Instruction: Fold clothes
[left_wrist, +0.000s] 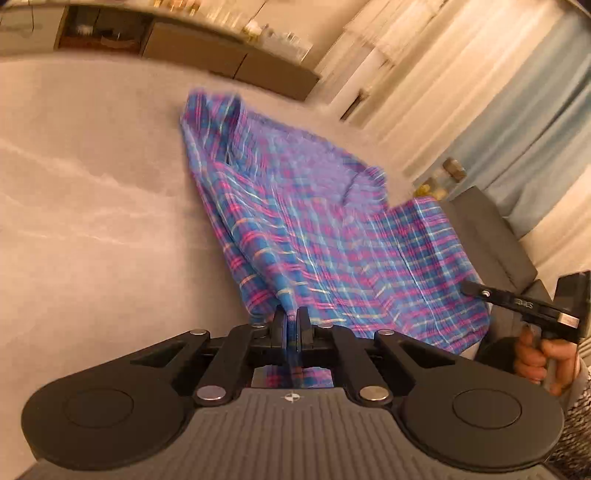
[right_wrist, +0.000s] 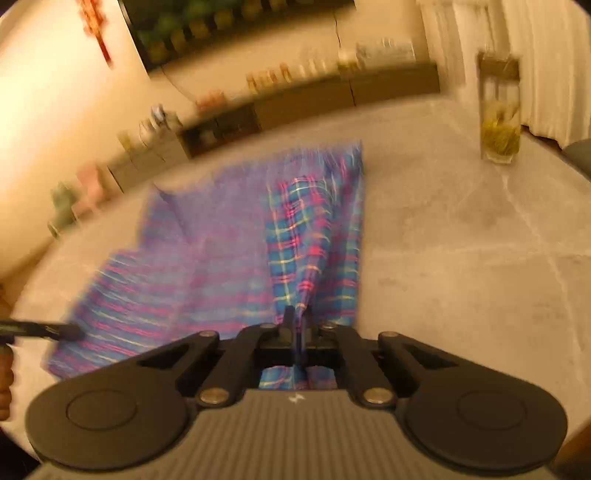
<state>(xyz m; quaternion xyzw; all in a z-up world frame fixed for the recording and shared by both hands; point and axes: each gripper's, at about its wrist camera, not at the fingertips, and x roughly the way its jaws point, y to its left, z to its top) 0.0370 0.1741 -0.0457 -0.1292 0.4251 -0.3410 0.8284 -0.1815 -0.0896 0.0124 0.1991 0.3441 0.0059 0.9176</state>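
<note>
A blue and pink plaid shirt (left_wrist: 314, 229) lies spread on the pale marble table (left_wrist: 92, 184), collar end far from me. My left gripper (left_wrist: 291, 317) is shut on a pinch of the shirt's near edge. The right gripper (left_wrist: 476, 290) shows at the shirt's right side in the left wrist view. In the right wrist view the shirt (right_wrist: 221, 258) is blurred; my right gripper (right_wrist: 297, 315) is shut on a raised fold of it. The left gripper (right_wrist: 70, 330) shows at the left edge there, on the table (right_wrist: 461, 258).
A tall glass vase (right_wrist: 500, 110) with yellow stems stands at the table's far right. A low cabinet (right_wrist: 295, 99) with jars runs along the wall. A grey sofa (left_wrist: 495, 243) and curtains (left_wrist: 517, 110) are to the right.
</note>
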